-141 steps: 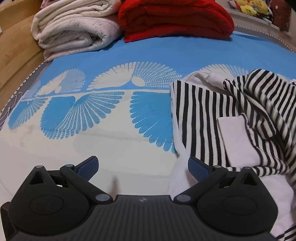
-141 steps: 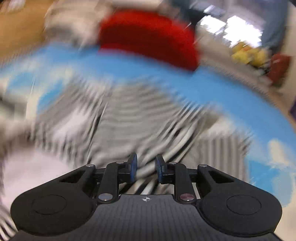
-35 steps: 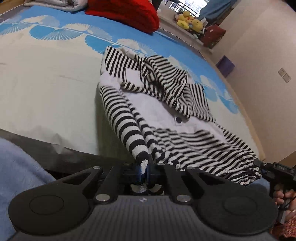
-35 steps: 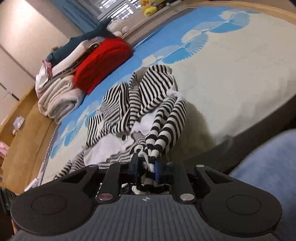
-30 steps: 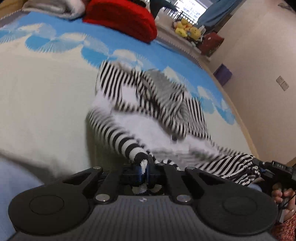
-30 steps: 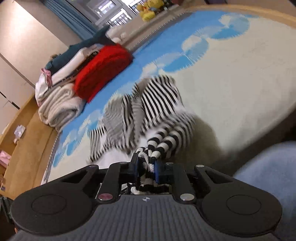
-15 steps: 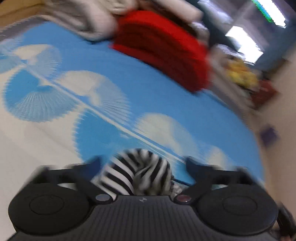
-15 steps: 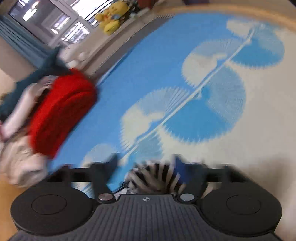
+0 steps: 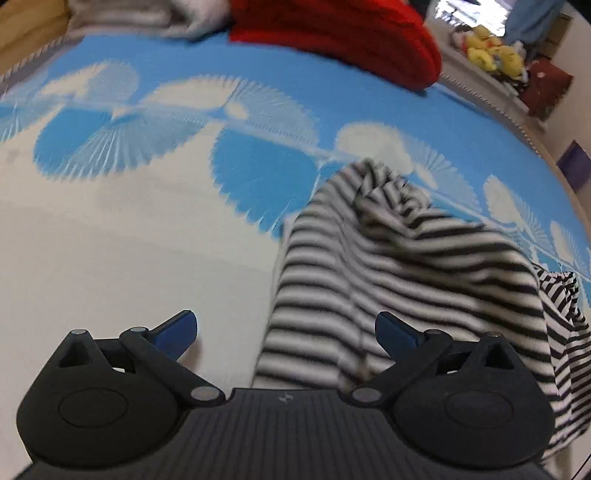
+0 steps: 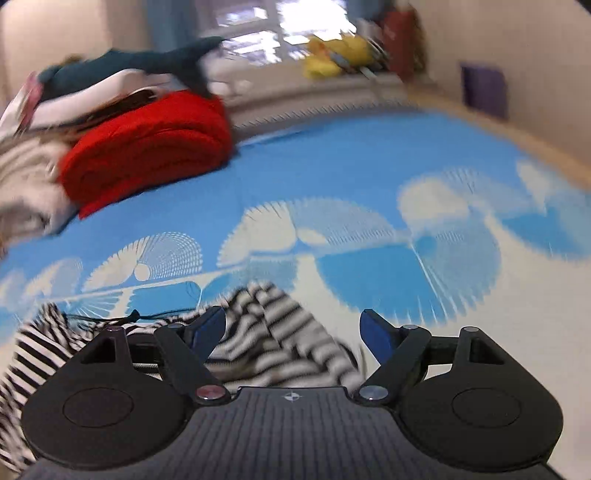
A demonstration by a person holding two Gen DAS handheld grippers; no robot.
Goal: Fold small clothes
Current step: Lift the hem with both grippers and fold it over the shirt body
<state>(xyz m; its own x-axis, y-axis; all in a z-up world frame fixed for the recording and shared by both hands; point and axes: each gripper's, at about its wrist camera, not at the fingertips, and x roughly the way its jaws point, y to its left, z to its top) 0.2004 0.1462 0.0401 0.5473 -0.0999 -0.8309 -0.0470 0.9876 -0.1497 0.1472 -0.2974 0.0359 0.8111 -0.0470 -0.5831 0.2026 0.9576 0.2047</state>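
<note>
A small black-and-white striped garment (image 9: pixel 399 273) lies bunched on the blue-and-white patterned bed cover (image 9: pixel 147 221). In the left wrist view it lies ahead and to the right, reaching under the right finger. My left gripper (image 9: pixel 286 334) is open and empty, just above the garment's left edge. In the right wrist view the garment (image 10: pixel 273 339) lies low between the fingers and spreads left. My right gripper (image 10: pixel 293 332) is open and empty above it.
A folded red blanket (image 9: pixel 332 33) and pale folded blankets (image 9: pixel 140 14) lie at the bed's far end. The red blanket (image 10: pixel 147 147) also shows in the right wrist view. Yellow plush toys (image 10: pixel 336 51) sit on a sill. A wall stands on the right.
Both grippers were shut on the garment's striped ends a second ago. They have opened and let go, and the garment now lies on the bed folded forward.
</note>
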